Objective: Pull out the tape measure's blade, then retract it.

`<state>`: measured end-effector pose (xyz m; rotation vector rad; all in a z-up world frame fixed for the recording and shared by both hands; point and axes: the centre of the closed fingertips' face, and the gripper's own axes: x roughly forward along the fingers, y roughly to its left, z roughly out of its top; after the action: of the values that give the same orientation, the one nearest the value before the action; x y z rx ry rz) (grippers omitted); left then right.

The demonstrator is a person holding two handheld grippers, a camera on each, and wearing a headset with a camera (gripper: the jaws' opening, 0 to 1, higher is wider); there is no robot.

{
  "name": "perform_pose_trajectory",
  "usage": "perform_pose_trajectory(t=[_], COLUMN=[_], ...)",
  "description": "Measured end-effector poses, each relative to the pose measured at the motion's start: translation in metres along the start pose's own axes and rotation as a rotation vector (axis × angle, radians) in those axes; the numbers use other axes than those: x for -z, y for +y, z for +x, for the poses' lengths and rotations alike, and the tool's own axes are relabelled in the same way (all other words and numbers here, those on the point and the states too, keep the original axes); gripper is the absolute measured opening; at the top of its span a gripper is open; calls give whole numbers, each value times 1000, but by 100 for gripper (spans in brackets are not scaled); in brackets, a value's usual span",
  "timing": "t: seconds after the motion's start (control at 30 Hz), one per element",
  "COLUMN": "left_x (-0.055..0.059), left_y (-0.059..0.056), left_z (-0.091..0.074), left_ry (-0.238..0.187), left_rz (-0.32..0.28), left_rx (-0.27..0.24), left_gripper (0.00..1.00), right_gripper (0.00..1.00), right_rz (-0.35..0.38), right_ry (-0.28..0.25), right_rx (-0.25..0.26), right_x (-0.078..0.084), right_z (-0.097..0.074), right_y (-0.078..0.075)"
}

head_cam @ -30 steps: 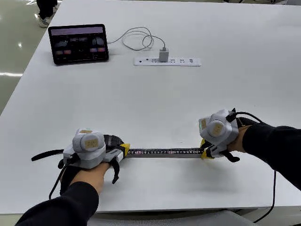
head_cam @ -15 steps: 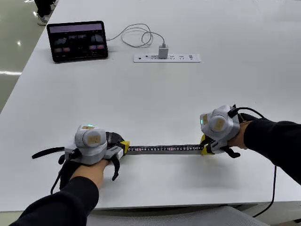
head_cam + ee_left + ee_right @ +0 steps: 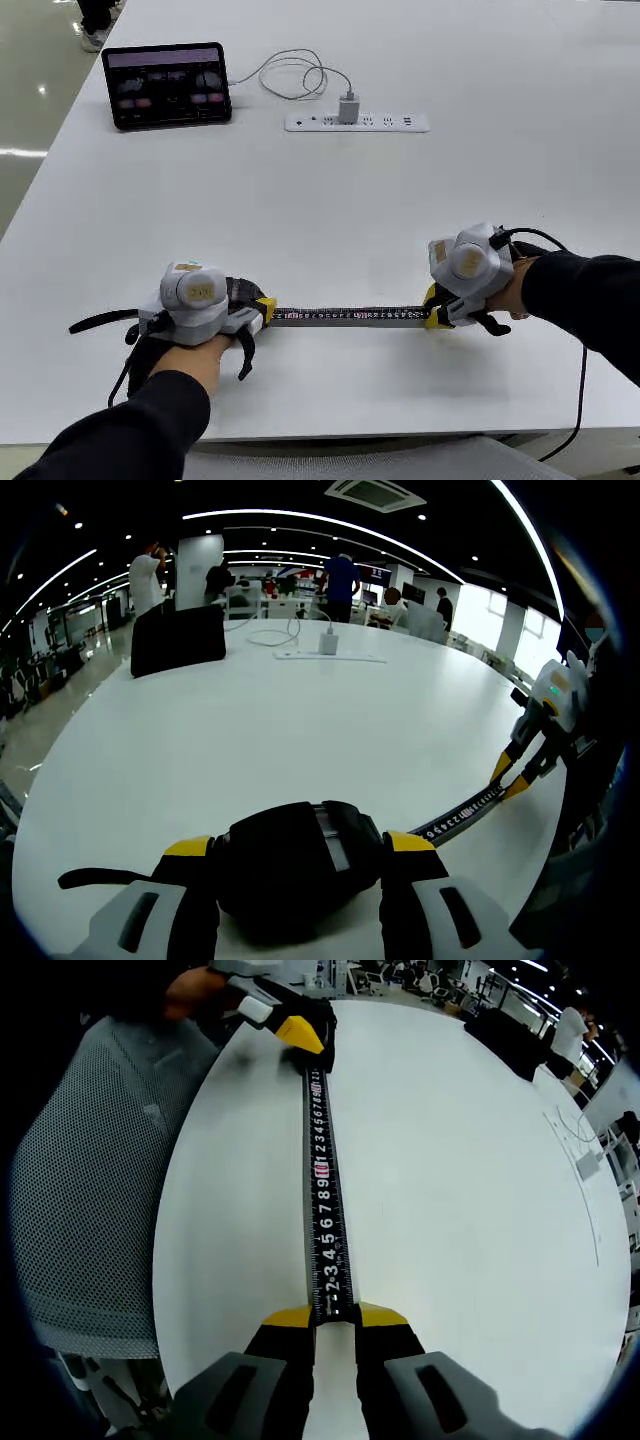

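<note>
The black tape measure case (image 3: 295, 865) lies near the table's front edge, and my left gripper (image 3: 262, 310) is shut on it, yellow-tipped fingers (image 3: 188, 848) pressing either side. Its black blade (image 3: 350, 316) with printed numbers runs flat across the white table to my right gripper (image 3: 432, 312), which is shut on the blade's end. In the right gripper view the blade (image 3: 323, 1200) stretches from my gripper (image 3: 333, 1315) straight to the case (image 3: 312, 1032) in the far left gripper. The case (image 3: 240, 297) is partly hidden under the left gripper in the head view.
A black tablet (image 3: 166, 84) stands at the back left of the white table (image 3: 330, 210). A white power strip (image 3: 356, 122) with a charger and coiled cable (image 3: 290, 82) lies behind the middle. A grey mesh chair (image 3: 90, 1190) sits by the front edge. People stand far off.
The blade's visible stretch between the grippers is slightly shorter than a second ago; the right gripper has edged a little leftward. The left gripper still holds the case in place.
</note>
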<state>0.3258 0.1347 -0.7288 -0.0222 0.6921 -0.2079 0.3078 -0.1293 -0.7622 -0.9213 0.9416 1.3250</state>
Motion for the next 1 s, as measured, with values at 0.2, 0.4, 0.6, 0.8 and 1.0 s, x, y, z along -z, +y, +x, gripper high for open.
perform_pose_trajectory(t=[0.2, 0.4, 0.6, 0.8, 1.0], left_x=[0, 0, 0, 0, 0], left_y=[-1, 0, 0, 0, 0], left_z=[-1, -1, -1, -1, -2], left_ry=[0, 2, 4, 4, 6], left_rz=[-1, -2, -5, -12, -12], left_rx=[2, 2, 3, 3, 4], left_gripper=[61, 61, 61, 61, 61], right_gripper=[10, 10, 10, 10, 10], right_rz=[1, 4, 12, 18, 25], right_ry=[3, -1, -4, -10, -15], right_rx=[-6, -4, 1, 2, 1], right_x=[-4, -7, -11, -15, -17], right_z=[2, 3, 5, 5, 6], right_y=[0, -1, -2, -2, -4])
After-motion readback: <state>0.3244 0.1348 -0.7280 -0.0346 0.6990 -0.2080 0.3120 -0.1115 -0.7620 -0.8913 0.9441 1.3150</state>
